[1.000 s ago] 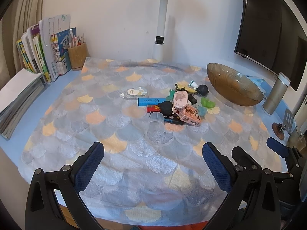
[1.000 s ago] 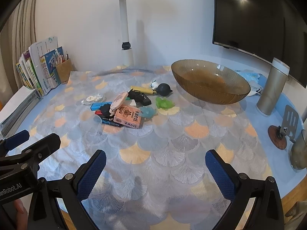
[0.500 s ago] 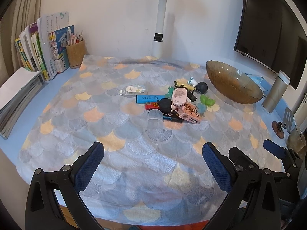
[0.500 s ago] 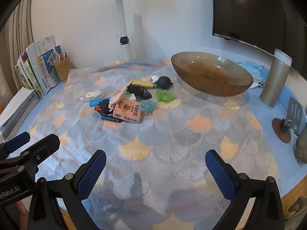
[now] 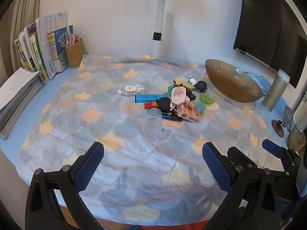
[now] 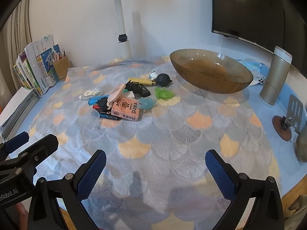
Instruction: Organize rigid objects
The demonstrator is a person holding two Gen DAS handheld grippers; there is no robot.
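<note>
A tablecloth (image 5: 119,140) printed with grey, white, orange and yellow fan shapes covers the pale blue tabletop (image 5: 48,88). The ribbed glass bowl (image 6: 211,72) is amber-brown. In the pile, a pink box (image 6: 125,108) bears a brown bear face, beside a bright blue marker (image 5: 148,97) and green toys (image 6: 164,94).

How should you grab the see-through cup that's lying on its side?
Probably grip the clear cup across its round wall near the wide mouth, coming from the near, open-cloth side. It lies tipped, mouth toward the camera, base against the toy pile. The open left hand-held gripper faces it.
</note>
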